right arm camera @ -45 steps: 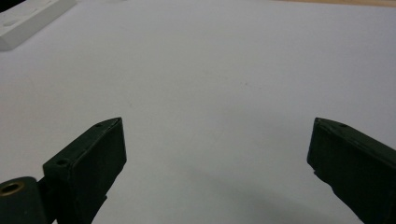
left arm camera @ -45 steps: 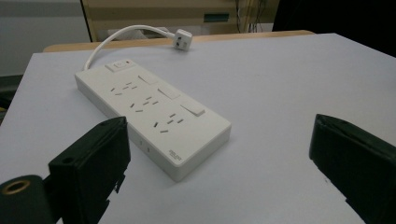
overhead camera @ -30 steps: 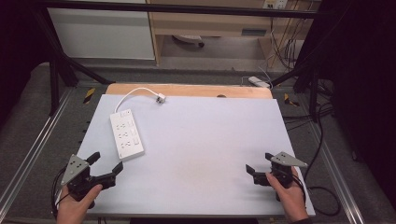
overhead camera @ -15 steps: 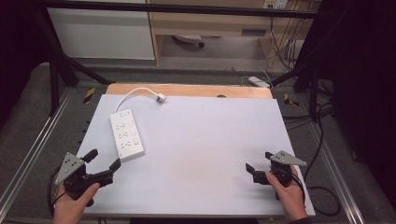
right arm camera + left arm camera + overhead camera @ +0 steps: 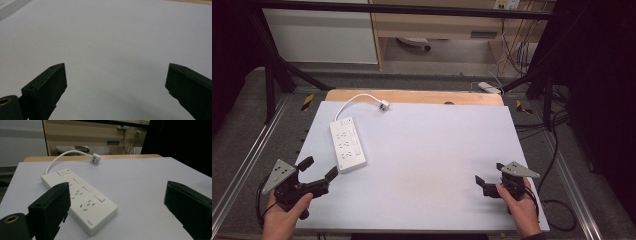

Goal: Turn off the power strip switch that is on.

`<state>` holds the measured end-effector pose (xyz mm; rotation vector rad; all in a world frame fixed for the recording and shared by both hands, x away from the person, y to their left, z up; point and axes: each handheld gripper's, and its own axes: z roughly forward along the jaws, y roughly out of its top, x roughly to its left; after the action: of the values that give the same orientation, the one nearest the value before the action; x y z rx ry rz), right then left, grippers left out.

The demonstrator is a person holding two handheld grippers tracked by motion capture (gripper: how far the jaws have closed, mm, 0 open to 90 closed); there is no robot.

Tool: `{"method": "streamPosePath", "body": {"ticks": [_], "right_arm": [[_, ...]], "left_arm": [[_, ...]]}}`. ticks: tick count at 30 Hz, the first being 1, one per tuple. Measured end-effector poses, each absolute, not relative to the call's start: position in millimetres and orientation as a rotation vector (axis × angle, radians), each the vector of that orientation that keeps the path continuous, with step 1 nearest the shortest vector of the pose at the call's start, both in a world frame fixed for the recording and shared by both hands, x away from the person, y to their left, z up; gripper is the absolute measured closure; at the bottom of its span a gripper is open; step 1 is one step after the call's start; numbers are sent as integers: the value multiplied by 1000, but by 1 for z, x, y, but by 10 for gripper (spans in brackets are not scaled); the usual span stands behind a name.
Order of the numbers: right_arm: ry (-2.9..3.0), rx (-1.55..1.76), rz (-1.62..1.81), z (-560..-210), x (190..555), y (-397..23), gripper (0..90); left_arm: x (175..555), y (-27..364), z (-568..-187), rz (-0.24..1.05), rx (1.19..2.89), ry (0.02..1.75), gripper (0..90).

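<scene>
Power strip (image 5: 347, 145) just ahead of left hand-held gripper (image 5: 318, 169) (jaws spread, empty), flat on table (image 5: 437, 150).

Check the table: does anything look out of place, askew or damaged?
Nothing looks damaged. The white power strip lies flat at a slight angle, its cord curling to an unplugged plug.

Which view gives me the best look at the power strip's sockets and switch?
The left gripper view: the power strip lies close ahead between the open jaws, sockets and red-marked switch clear. The high view shows the whole strip and its cable, but small. The right gripper view catches just a white corner at top left.
</scene>
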<state>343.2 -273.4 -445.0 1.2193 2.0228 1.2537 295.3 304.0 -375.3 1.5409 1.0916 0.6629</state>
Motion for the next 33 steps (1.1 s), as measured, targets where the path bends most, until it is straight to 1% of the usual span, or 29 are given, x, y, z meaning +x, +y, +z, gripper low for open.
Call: {"method": "streamPosePath", "body": {"ticks": [9,16,27,33], "right_arm": [[2032,1200,1258,-444,342,-271,40],[2031,1194,1266,-444,342,-271,38],[2039,1203,1255,-446,347,-272,38],[2032,1191,1263,-444,345,-271,37]], "left_arm": [[301,302,-364,637,1556,1088,63],[307,304,-354,656,1546,1080,62],[321,296,-333,663,1551,1045,58],[329,288,-323,646,1568,1025,58]]}}
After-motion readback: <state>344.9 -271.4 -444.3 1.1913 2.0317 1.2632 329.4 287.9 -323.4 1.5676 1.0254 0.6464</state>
